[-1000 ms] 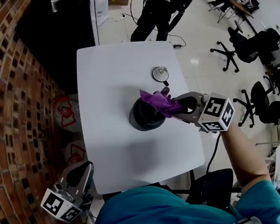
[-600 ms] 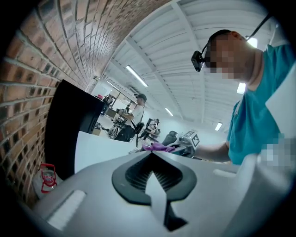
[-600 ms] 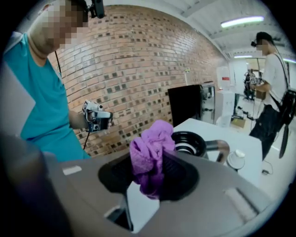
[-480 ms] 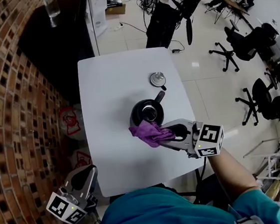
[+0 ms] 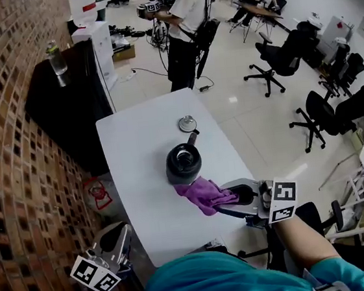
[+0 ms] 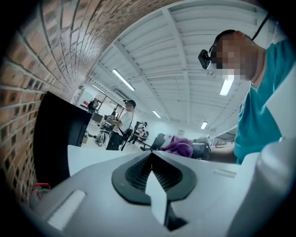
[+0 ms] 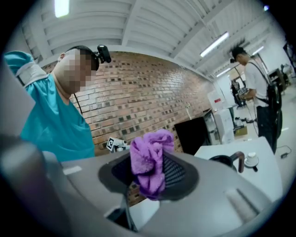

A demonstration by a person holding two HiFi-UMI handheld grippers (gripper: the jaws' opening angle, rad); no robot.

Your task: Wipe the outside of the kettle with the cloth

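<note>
The black kettle stands open-topped near the middle of the white table, its handle pointing to the far side. Its lid lies on the table just beyond the handle, apart from the kettle.

The purple cloth is bunched against the kettle's near side. From the head view I cannot tell whether the two touch. The right gripper reaches in from the near right with the cloth at its tip, but this view hides the grip. The right gripper view shows it: the jaws pinch the cloth, which bulges above and hangs below the pads. There the kettle sits to the right of the right gripper and farther off, clear of the jaws.

The left gripper hangs low off the table's near left corner, by the brick wall. In its own view the left gripper has its jaws pressed together with nothing between them, and the cloth shows beyond them.

A person stands past the table's far end.
</note>
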